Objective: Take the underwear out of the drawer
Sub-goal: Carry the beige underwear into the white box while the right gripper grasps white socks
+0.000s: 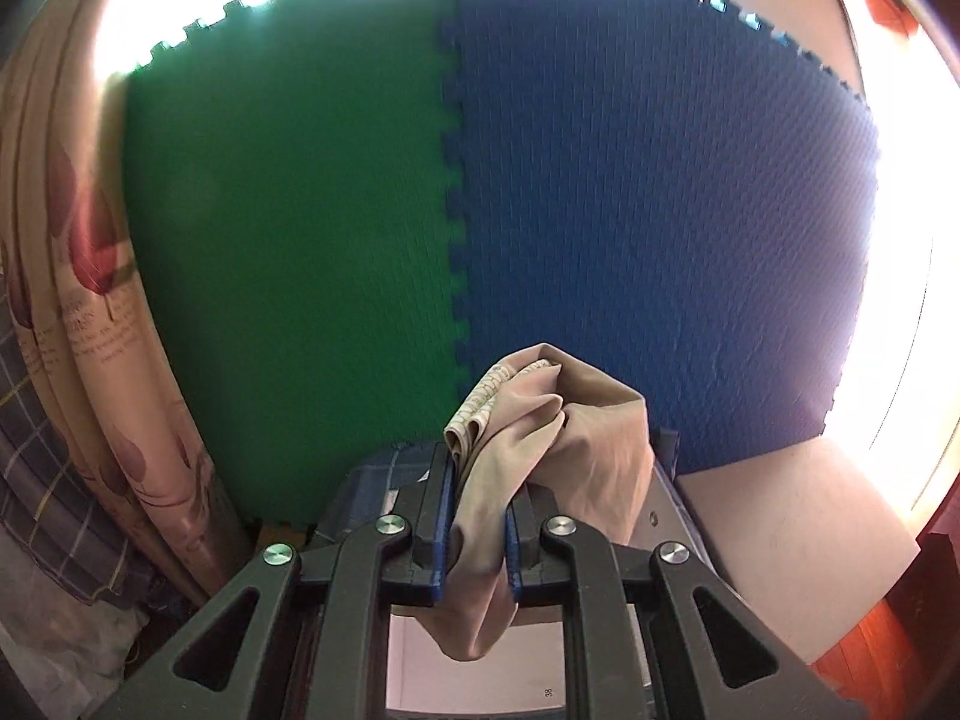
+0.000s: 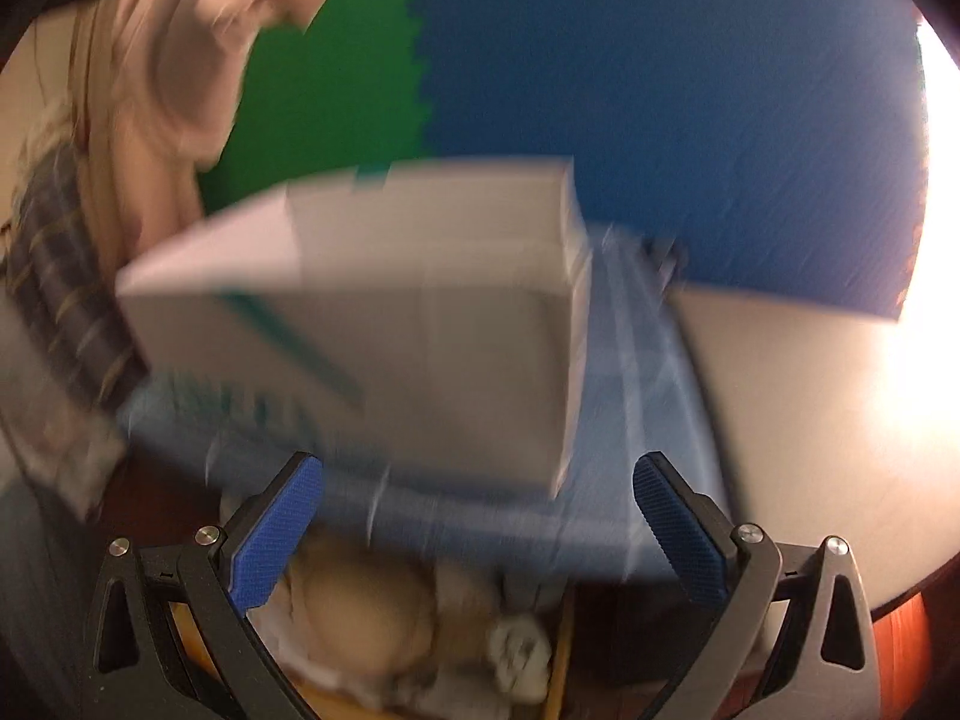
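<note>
My left gripper (image 1: 478, 480) is shut on a beige piece of underwear (image 1: 540, 420), which bunches above the blue pads and hangs down below them, held up in front of green and blue foam mats. The same beige garment shows blurred at the top left of the right wrist view (image 2: 198, 48). My right gripper (image 2: 480, 516) is open and empty, with its blue fingertips (image 2: 282, 534) above an open drawer (image 2: 561, 660) that holds several pale folded clothes (image 2: 366, 612).
A white cardboard box (image 2: 420, 312) stands on blue checked cloth (image 2: 636, 396) over the cabinet top. Green (image 1: 288, 240) and blue (image 1: 660, 210) foam mats stand behind. A flowered curtain (image 1: 90, 300) hangs at left. A white surface (image 1: 780, 540) lies at right.
</note>
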`<control>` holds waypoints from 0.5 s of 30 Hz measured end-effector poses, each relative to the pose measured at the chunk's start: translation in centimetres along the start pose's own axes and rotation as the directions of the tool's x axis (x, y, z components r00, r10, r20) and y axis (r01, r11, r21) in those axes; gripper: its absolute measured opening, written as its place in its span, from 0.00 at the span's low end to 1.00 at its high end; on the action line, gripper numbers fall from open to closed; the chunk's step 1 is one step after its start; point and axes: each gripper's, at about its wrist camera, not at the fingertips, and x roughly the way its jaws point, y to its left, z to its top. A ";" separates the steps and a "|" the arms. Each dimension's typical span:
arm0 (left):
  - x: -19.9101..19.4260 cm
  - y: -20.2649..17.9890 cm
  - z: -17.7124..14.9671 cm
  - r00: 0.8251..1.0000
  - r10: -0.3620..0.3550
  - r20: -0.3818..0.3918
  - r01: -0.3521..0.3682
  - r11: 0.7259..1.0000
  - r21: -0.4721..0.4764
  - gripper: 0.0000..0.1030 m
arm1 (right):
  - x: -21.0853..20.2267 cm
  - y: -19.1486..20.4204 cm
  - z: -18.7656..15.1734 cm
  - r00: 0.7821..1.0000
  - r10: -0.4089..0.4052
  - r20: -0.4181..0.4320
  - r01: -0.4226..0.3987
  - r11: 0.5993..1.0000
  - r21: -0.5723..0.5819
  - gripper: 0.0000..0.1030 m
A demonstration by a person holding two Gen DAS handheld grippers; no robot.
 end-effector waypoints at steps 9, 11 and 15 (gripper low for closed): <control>8.4 -0.3 -3.0 0.986 0.004 -0.164 -0.005 1.000 -0.005 0.14 | 7.2 4.2 -8.3 0.901 -0.031 -0.433 -0.046 0.985 -0.166 0.99; 10.2 0.0 -3.8 0.979 0.012 -0.202 -0.015 1.000 -0.013 0.14 | 8.5 6.0 -9.4 0.892 -0.107 -0.438 -0.018 0.962 -0.273 0.99; 12.5 0.1 -5.0 0.966 0.022 -0.256 -0.028 0.999 -0.019 0.13 | 10.2 7.5 -10.7 0.867 -0.107 -0.486 -0.042 0.958 -0.285 0.99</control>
